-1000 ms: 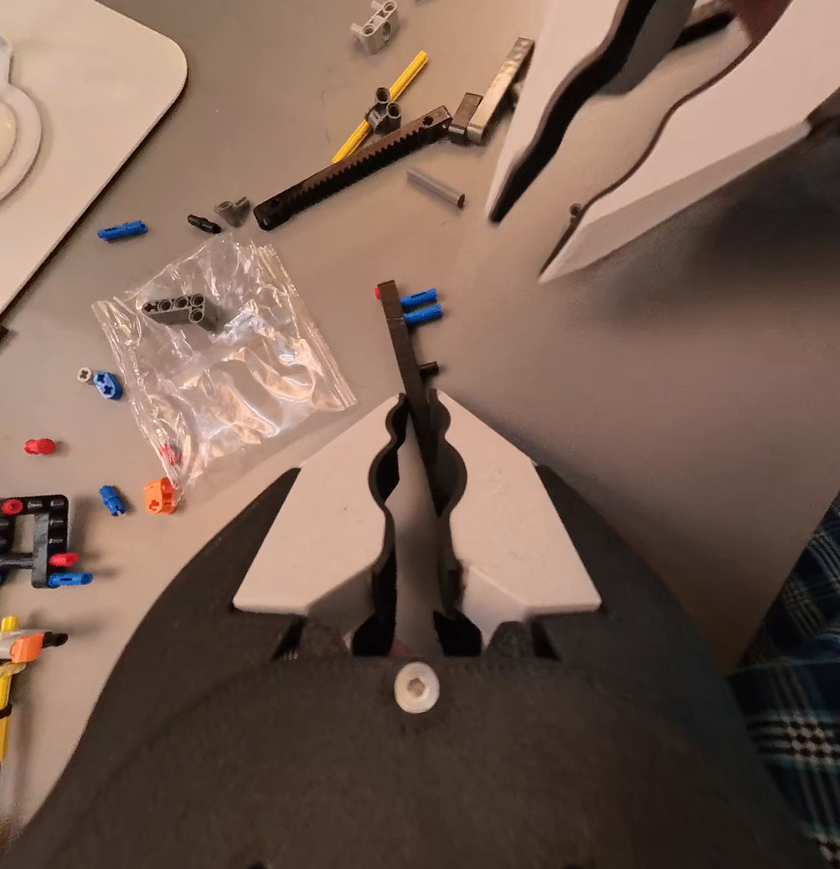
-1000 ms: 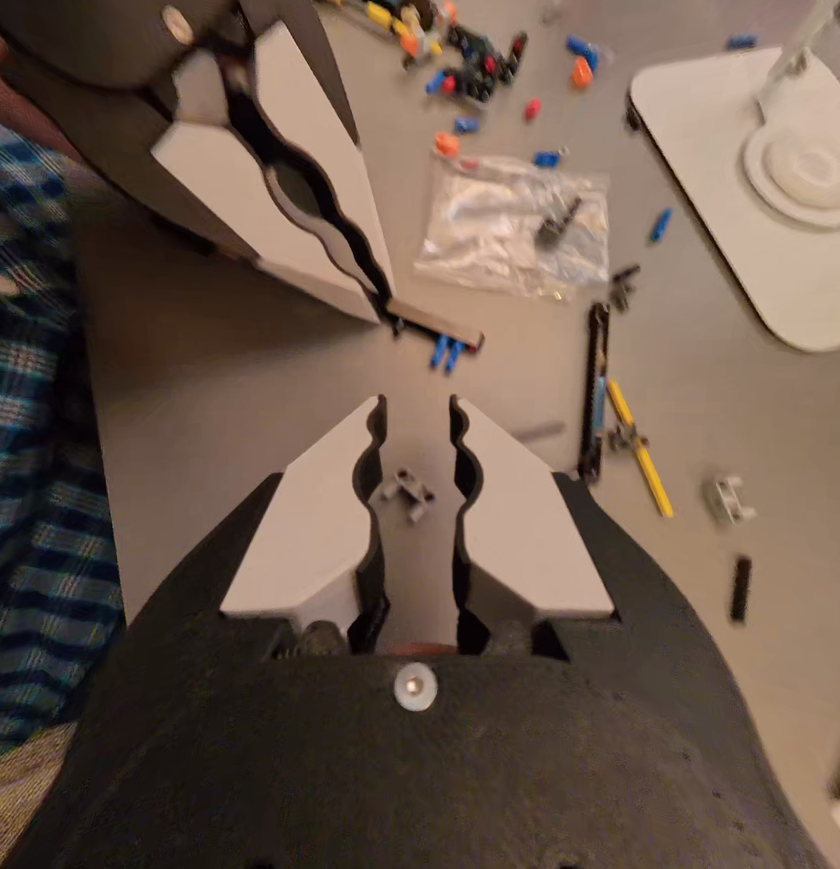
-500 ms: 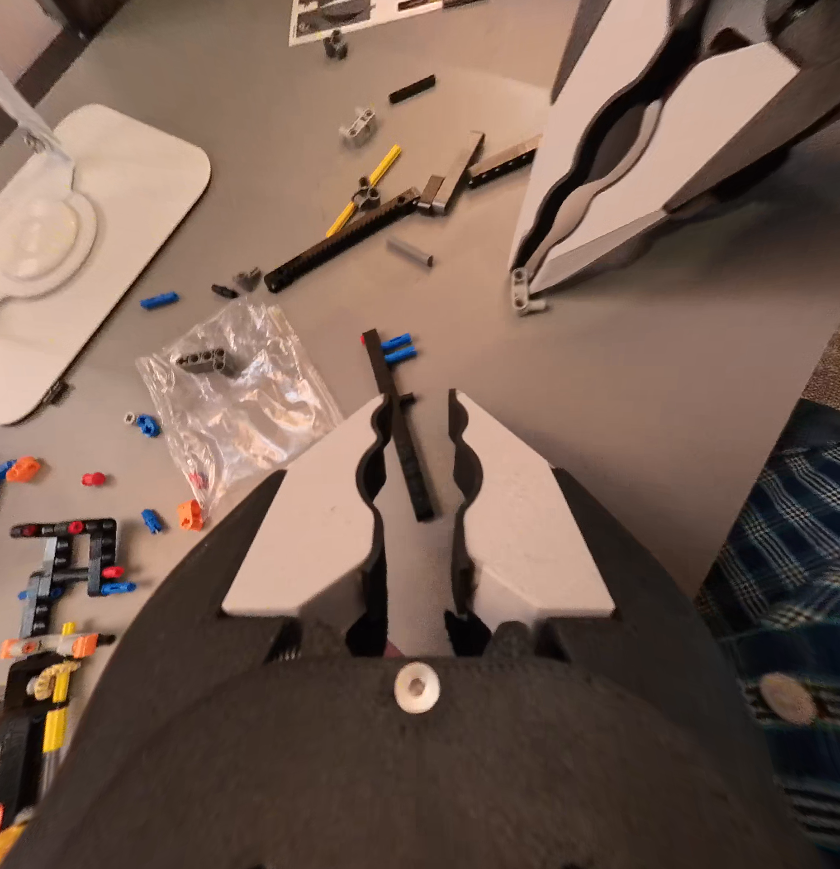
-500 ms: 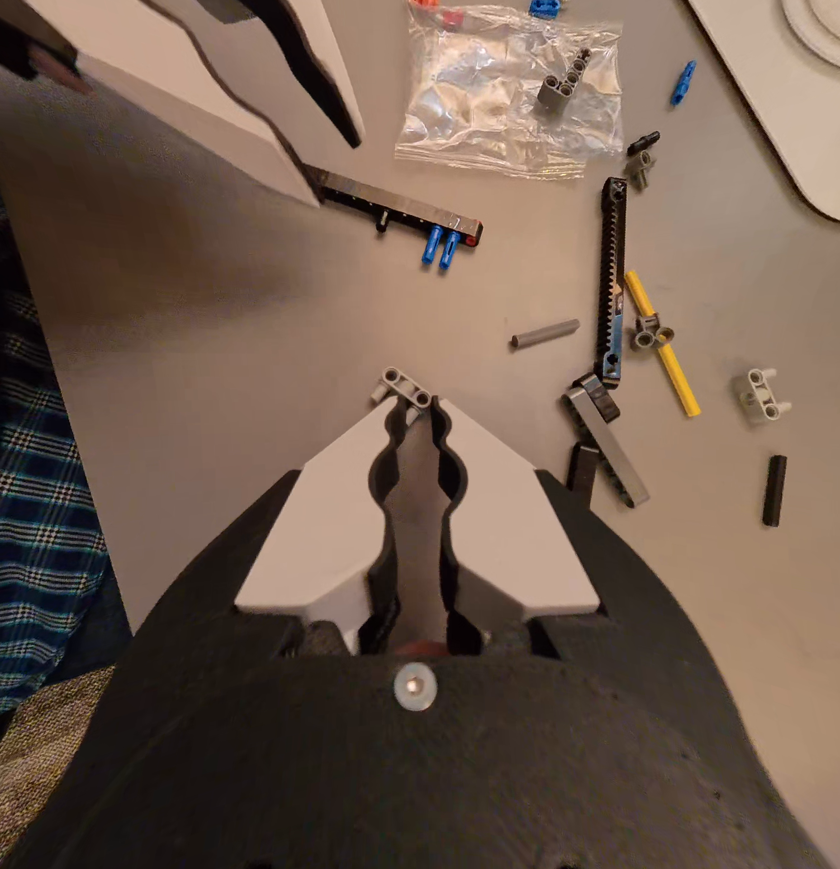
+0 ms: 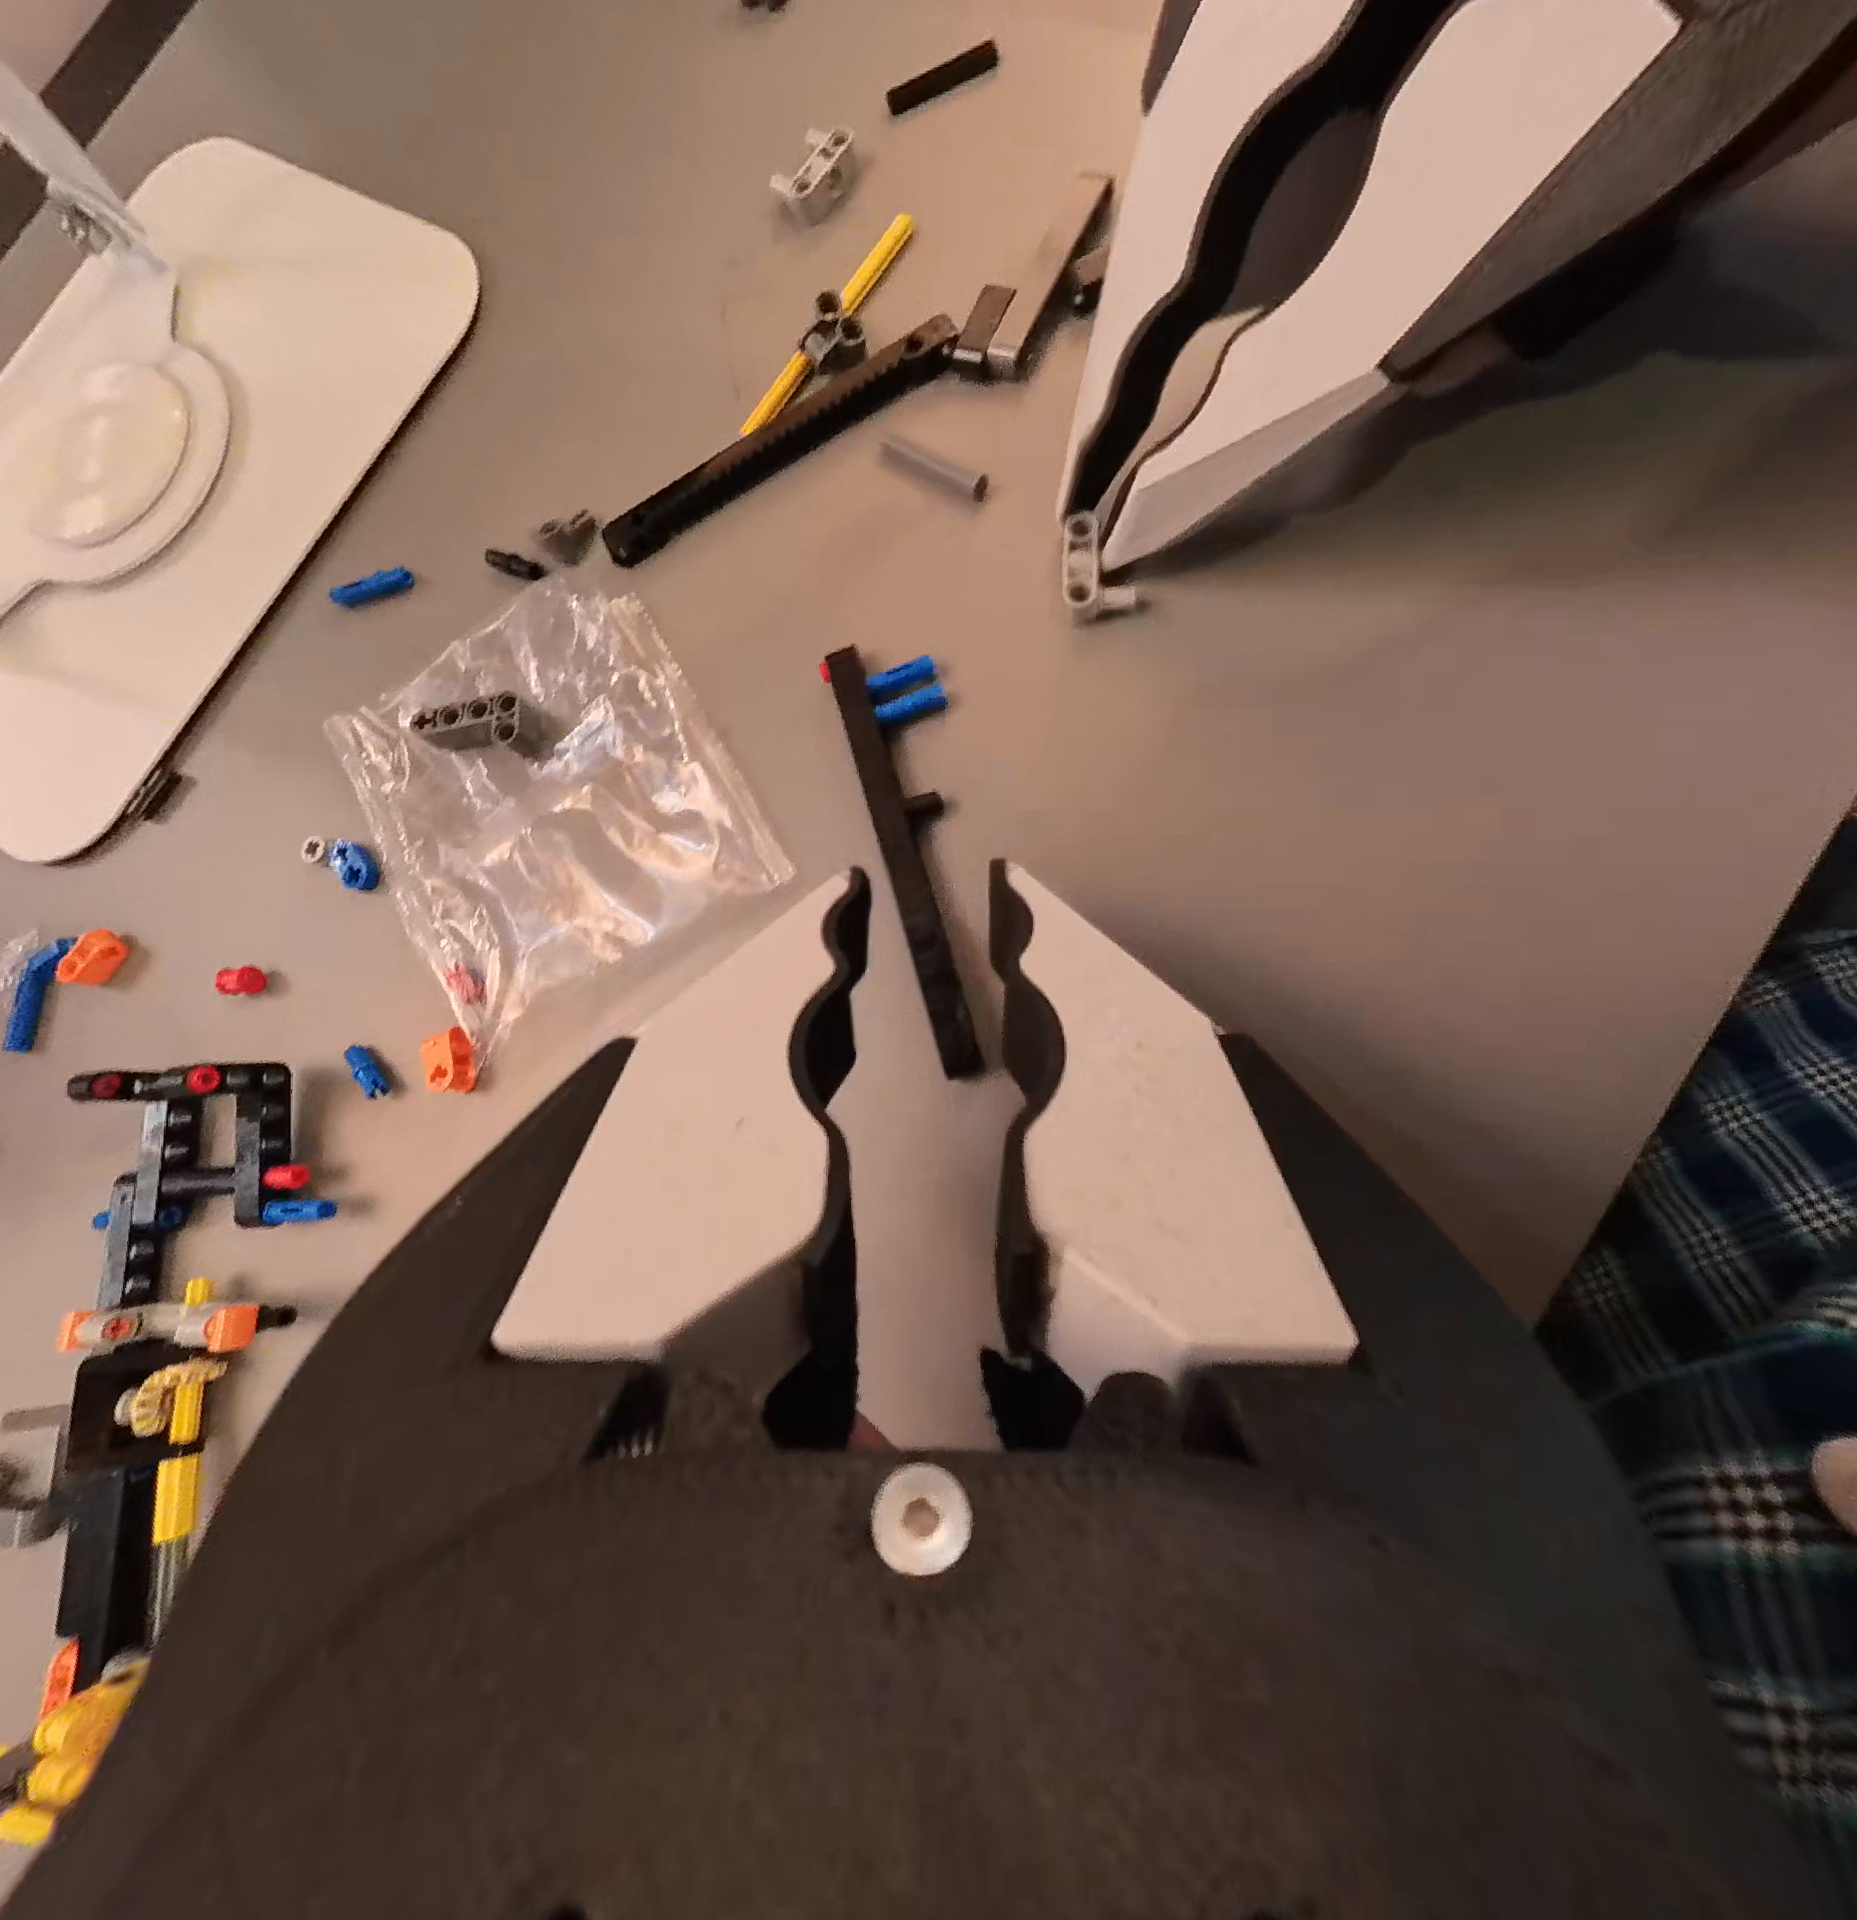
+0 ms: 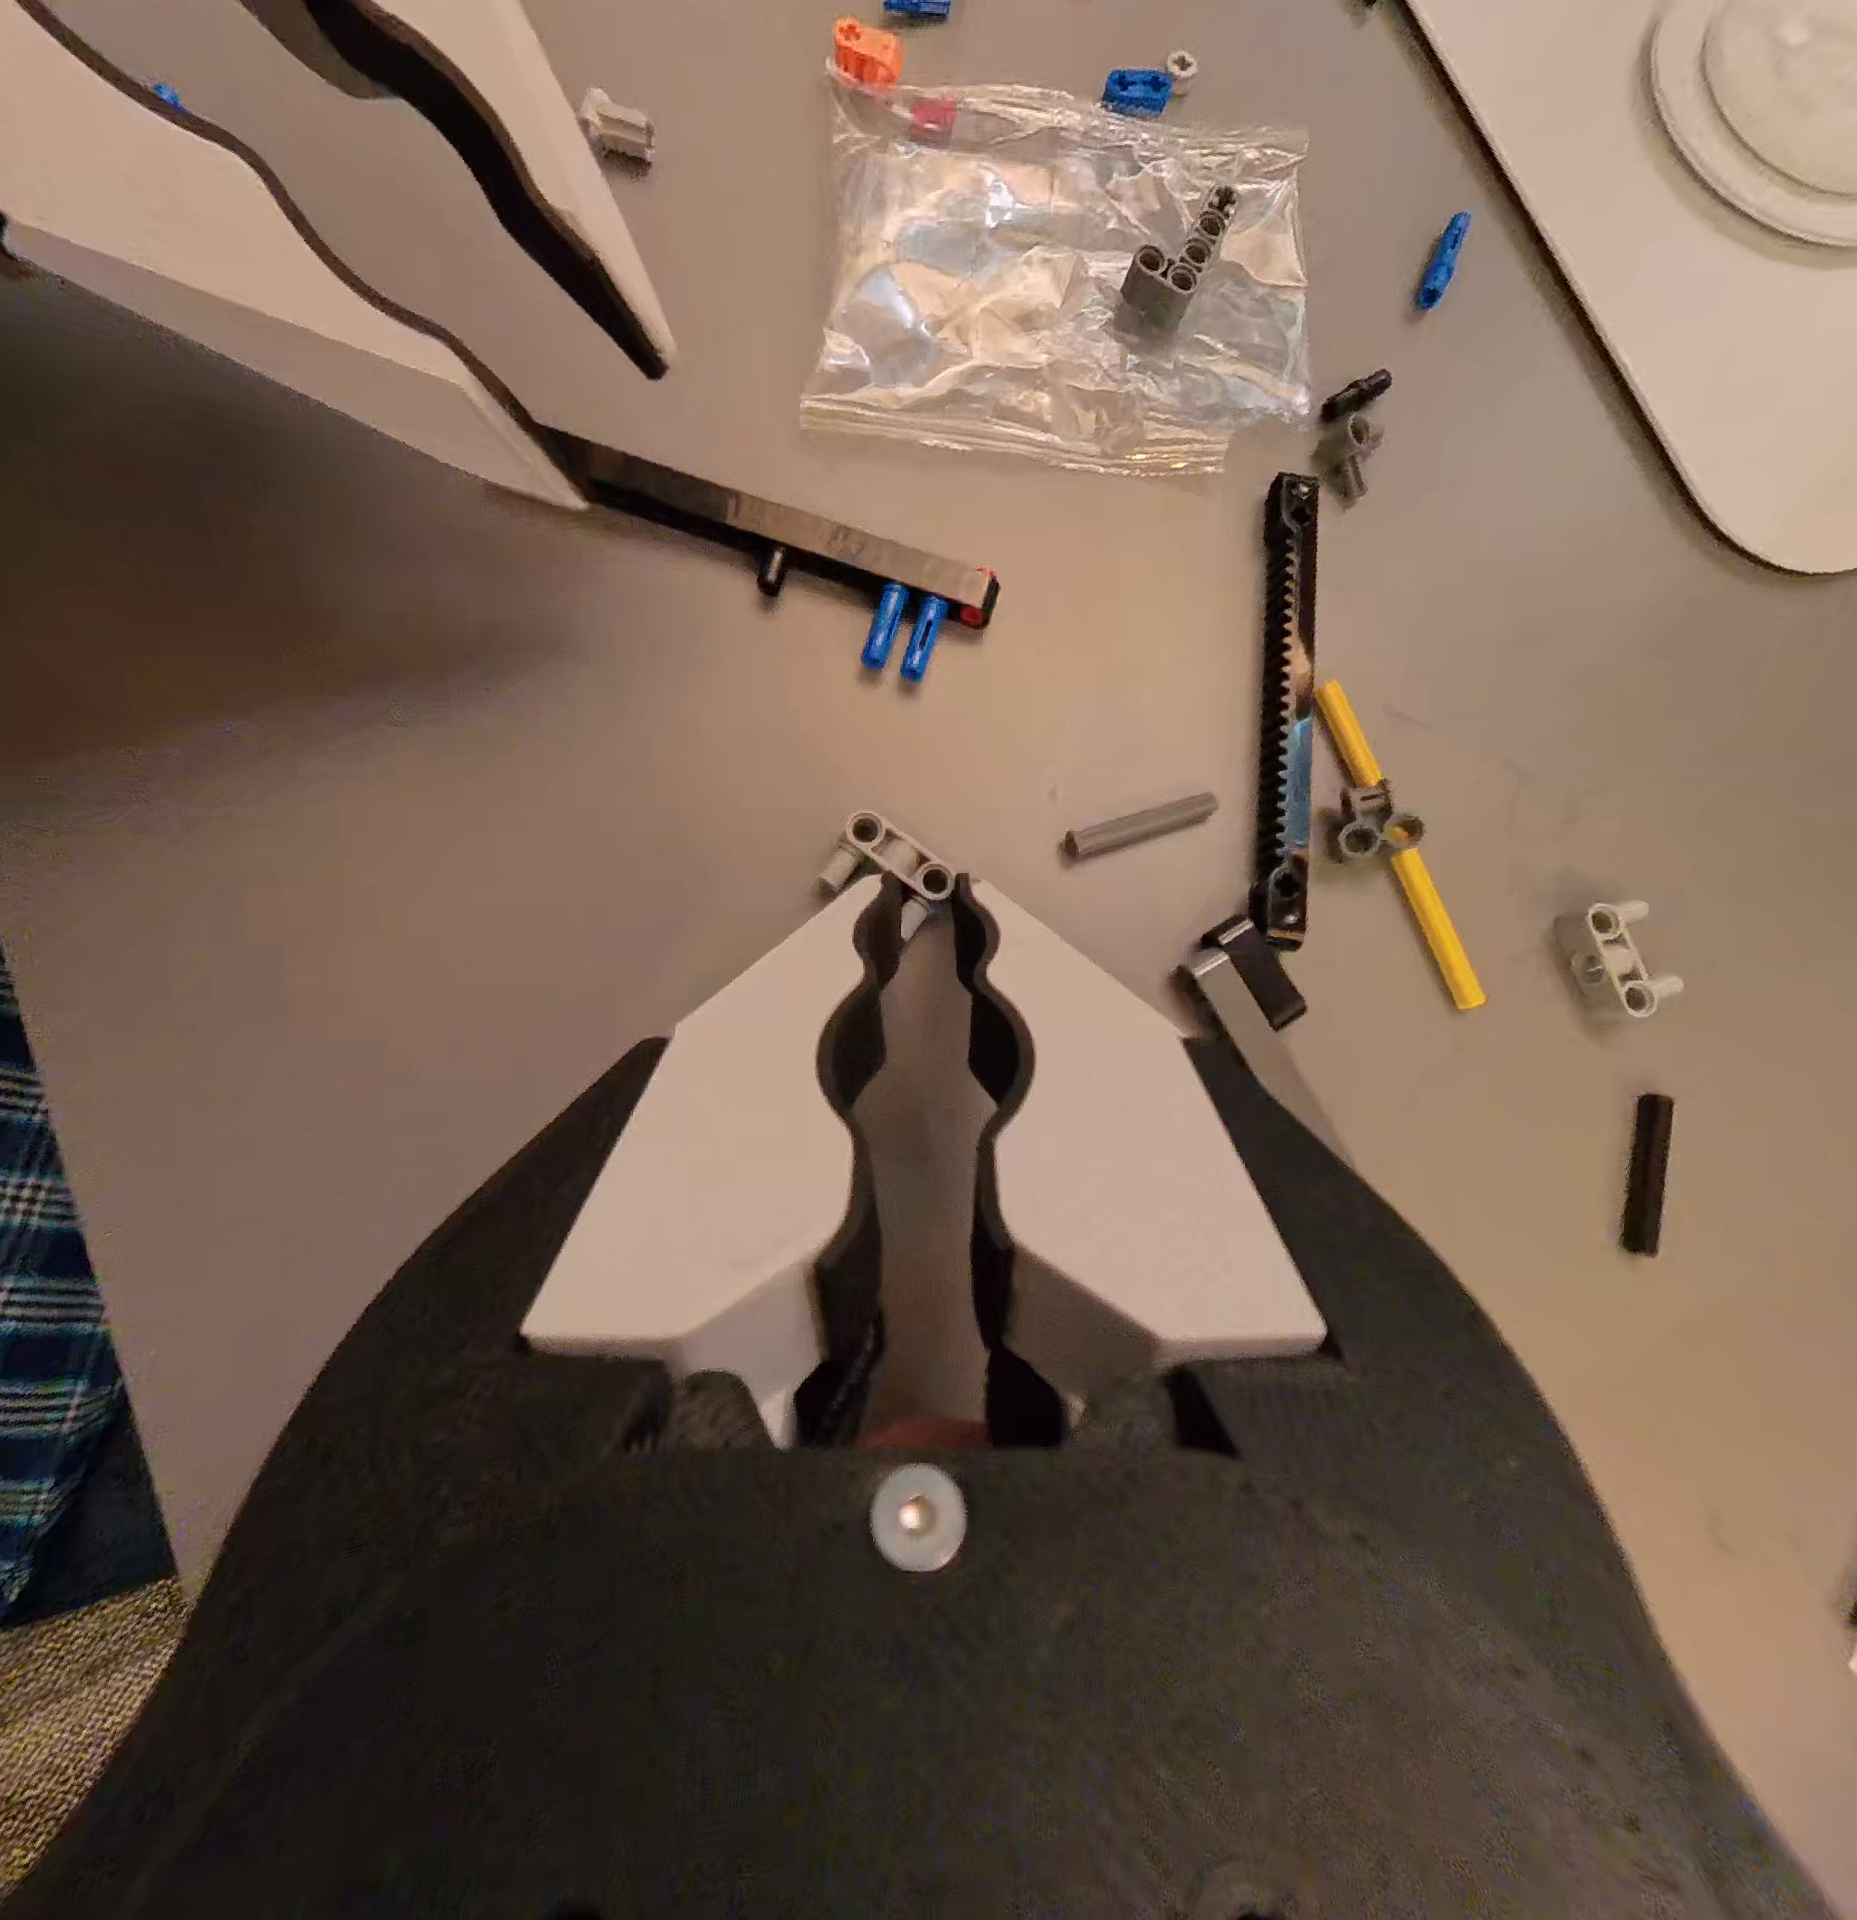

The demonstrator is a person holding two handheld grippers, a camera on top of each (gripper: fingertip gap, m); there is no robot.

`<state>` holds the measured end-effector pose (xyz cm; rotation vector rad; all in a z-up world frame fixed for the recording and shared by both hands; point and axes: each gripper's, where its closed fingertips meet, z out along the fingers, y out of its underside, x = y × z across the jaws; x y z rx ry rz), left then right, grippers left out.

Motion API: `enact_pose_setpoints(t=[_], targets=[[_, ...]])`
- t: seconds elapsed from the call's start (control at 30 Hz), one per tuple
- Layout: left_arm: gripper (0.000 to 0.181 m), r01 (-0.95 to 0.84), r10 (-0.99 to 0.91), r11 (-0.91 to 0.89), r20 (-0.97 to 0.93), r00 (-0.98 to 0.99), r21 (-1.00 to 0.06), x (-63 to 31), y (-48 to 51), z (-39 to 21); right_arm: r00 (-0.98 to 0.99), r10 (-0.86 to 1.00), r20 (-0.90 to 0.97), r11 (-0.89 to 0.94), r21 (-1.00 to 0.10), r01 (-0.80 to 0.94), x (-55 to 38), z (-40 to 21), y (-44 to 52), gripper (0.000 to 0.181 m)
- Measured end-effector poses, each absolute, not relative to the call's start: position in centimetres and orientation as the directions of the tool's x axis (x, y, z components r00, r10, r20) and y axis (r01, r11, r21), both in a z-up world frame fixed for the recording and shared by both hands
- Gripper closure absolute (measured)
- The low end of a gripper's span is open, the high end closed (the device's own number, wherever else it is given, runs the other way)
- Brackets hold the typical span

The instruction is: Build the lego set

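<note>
While pinched at right gripper (image 6: pixel 919 894) tips, grey connector (image 6: pixel 896 850) hangs mid-table: light, rigid, slippery, barely held. Left gripper (image 5: pixel 929 883) gapes over black beam (image 5: pixel 908 862); best gripped mid-length, clear of blue pins (image 5: pixel 906 688).

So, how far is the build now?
Early stage. Done: a black frame assembly lies at the left, and the black beam already carries blue pins. In hand: the right gripper pinches a grey connector; the left gripper is open. Left: many loose parts, such as the rack.
</note>
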<state>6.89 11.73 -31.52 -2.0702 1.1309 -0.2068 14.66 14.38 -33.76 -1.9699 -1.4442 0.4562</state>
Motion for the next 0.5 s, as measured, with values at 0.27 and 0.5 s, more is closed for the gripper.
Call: enact_pose_setpoints(t=[0.27, 0.5], targets=[[0.158, -0.656, -0.747, -0.378, -0.204, 0.633, -0.653, 4.5, 11.6, -32.6, 0.337, 0.936, 0.099, -0.178, -0.694, 0.697, 14.5, -33.1, 14.9, 0.16], [0.164, -0.659, -0.749, -0.404, -0.183, 0.636, -0.634, 4.4, 11.3, -33.0, 0.388, 0.915, 0.111, -0.2, -0.712, 0.674, 16.7, -32.1, 15.6, 0.156]])
